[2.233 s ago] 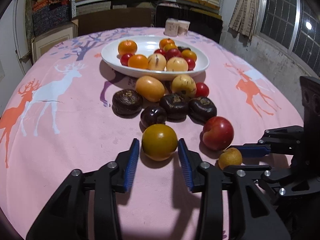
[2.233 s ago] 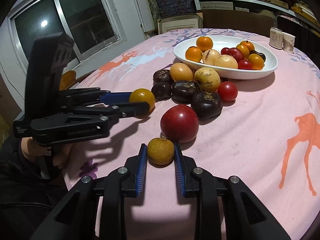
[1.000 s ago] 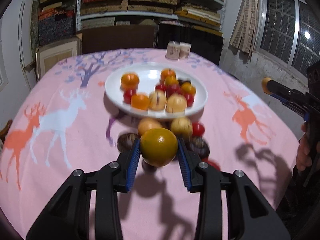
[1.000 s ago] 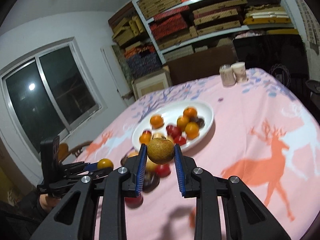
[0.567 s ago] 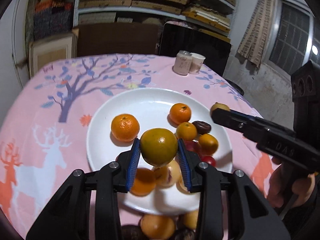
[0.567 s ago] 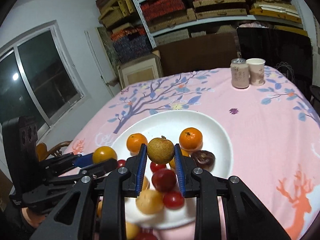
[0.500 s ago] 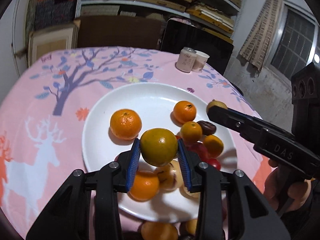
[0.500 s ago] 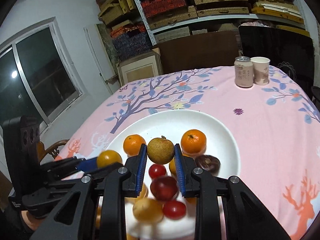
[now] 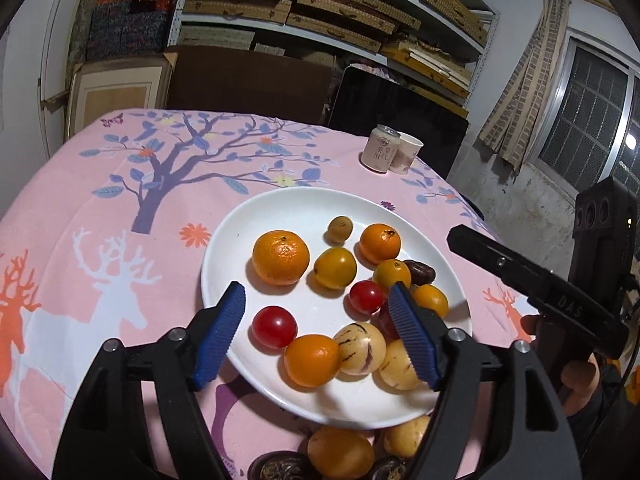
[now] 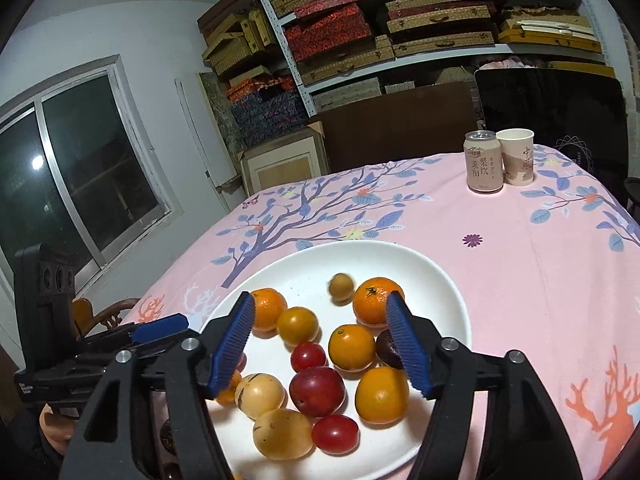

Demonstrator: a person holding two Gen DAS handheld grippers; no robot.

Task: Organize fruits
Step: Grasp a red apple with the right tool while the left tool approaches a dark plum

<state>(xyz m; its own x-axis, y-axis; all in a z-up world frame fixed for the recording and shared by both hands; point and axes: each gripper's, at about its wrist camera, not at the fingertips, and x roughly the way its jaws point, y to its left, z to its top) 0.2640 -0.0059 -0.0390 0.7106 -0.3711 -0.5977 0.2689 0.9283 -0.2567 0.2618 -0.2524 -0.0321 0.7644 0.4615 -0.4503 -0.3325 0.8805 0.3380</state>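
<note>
Hovering over a white plate (image 9: 224, 248) of fruit, the left tool (image 9: 316, 312) and the right tool (image 10: 320, 320) both have their blue-padded jaws spread wide and have just been opening; neither has hold of anything.

From the left wrist view, a yellow-orange fruit (image 9: 335, 267) sits on the plate just ahead of the left tool's open jaws, apart from both pads. A larger mandarin (image 9: 281, 257) lies beside it, toward the left pad. Farther ahead, near the plate's middle, rests a small brownish-yellow fruit (image 9: 340, 229); in the right wrist view it looks blurred and lies just beyond the right tool's jaws, slightly toward the right pad.

Between and below the left tool's pads lie a red cherry tomato (image 9: 274, 327), an orange, and pale striped fruits. More fruit, some of it dark, sits on the pink table (image 9: 80, 208) under the left tool, just outside the plate's near rim.

Far ahead of both tools, past the plate, a drink can (image 10: 482, 161) and a paper cup (image 10: 517, 156) stand side by side, touching or nearly so.

The right tool's black arm reaches in from the right of the left wrist view, a hand (image 9: 576, 380) gripping its handle.
</note>
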